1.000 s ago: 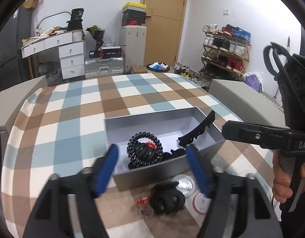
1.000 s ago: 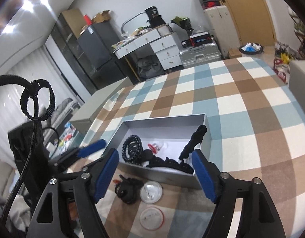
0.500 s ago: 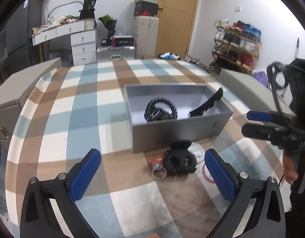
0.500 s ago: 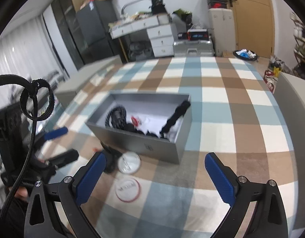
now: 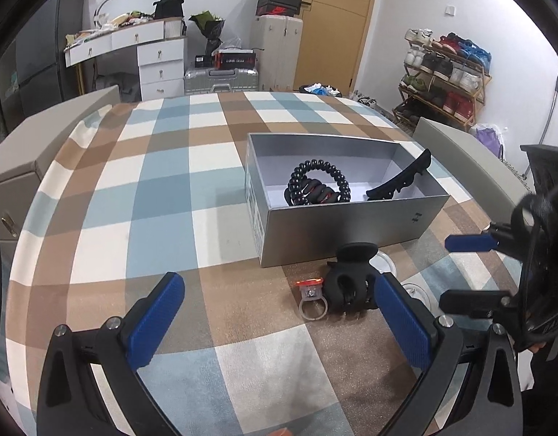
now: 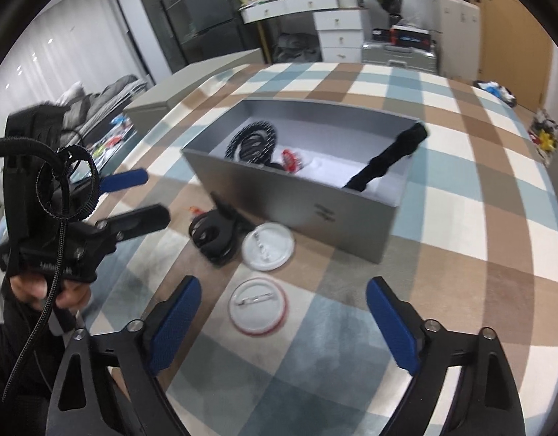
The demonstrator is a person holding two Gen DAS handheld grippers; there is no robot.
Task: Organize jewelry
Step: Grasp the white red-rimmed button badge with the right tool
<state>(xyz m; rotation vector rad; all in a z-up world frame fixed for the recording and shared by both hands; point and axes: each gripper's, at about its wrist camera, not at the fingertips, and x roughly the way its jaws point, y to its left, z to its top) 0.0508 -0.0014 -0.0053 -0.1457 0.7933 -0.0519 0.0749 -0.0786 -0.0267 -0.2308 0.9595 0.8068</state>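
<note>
A grey open box (image 5: 337, 232) (image 6: 297, 203) stands on the checked tablecloth. It holds a black bead bracelet (image 5: 318, 181), a long black hair clip (image 5: 398, 181) (image 6: 387, 160) leaning on its wall, and a small red piece (image 6: 291, 160). In front of the box lie a black claw clip (image 5: 347, 287) (image 6: 215, 234), a clear ring with an orange top (image 5: 311, 299), and two round white badges (image 6: 267, 247) (image 6: 259, 307). My left gripper (image 5: 275, 319) is open and empty, near the claw clip. My right gripper (image 6: 282, 323) is open and empty above the nearer badge.
The checked table (image 5: 151, 189) stretches left of the box. Grey chair backs (image 5: 460, 145) (image 6: 191, 83) stand at the table's sides. A white desk (image 5: 148, 54), suitcases and a shoe rack (image 5: 446, 80) stand behind.
Both grippers have pulled back from the box and lowered toward the items in front of it. Their jaws opened wide after one second ago.
</note>
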